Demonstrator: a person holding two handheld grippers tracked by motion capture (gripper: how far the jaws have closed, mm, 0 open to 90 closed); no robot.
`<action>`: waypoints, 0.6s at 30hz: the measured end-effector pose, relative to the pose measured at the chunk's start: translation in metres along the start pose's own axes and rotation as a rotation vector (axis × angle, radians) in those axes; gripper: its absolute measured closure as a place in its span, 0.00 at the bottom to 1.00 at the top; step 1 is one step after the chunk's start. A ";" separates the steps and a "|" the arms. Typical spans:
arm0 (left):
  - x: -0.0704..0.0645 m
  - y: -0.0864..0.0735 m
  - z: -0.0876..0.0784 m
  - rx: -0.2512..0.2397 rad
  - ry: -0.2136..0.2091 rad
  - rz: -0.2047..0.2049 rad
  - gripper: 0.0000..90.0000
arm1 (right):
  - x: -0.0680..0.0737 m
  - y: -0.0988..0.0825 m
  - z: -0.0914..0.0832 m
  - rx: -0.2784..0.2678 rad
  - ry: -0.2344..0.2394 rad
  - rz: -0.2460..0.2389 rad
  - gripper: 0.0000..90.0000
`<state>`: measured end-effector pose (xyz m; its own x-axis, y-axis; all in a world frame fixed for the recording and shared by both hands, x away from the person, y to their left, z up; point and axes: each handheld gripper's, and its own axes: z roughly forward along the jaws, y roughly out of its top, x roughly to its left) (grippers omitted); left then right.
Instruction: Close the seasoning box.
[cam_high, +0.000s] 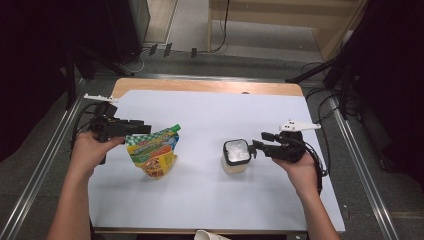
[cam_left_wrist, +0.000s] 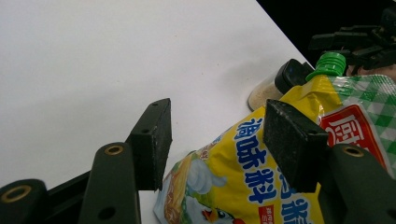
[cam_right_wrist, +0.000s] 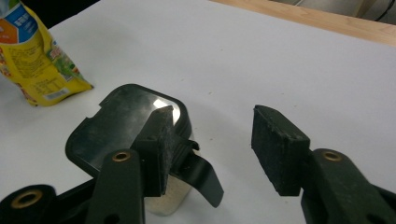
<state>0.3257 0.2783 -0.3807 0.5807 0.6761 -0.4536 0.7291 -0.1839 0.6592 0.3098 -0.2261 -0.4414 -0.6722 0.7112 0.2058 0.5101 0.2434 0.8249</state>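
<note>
A white sheet covers most of the table (cam_high: 210, 200), with a strip of bare wood along its far edge. On the left half lies a yellow seasoning pouch (cam_high: 152, 151), printed with blue characters and a green-checked panel; its long axis runs diagonally, the green screw cap (cam_high: 175, 128) pointing up and away toward the far right, the flat bottom end nearer the person. From the high view the pouch appears to lean rather than lie flat, though how steeply is hard to tell. The left tool (cam_high: 137, 129) is held in the left hand (cam_high: 92, 146) just beside the pouch's upper left edge; in the left gripper view its jaws stand wide apart, one over bare white sheet and the other in front of the pouch's shoulder, gripping nothing. On the right half stands a small squat jar (cam_high: 236, 156) of pale granules, upright, with a black flip lid (cam_right_wrist: 123, 128) whose tab sticks out toward the right tool (cam_high: 256, 148). That tool, in the right hand (cam_high: 299, 169), sits just beside the jar; in the right gripper view its jaws are spread, one jaw close against the lid's edge and the other over open sheet, holding nothing.
</note>
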 end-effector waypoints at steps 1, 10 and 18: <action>0.000 0.000 0.000 0.000 0.003 0.000 0.49 | -0.001 -0.001 -0.001 -0.002 -0.003 0.003 0.54; 0.002 -0.001 0.001 -0.006 0.006 -0.007 0.49 | -0.016 -0.010 -0.003 -0.040 -0.061 -0.006 0.45; 0.002 -0.001 0.002 -0.004 0.008 -0.012 0.48 | -0.028 -0.020 0.000 -0.022 -0.097 0.006 0.40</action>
<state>0.3269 0.2782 -0.3839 0.5690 0.6837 -0.4569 0.7345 -0.1727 0.6563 0.3185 -0.2515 -0.4638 -0.6132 0.7736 0.1597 0.5015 0.2251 0.8353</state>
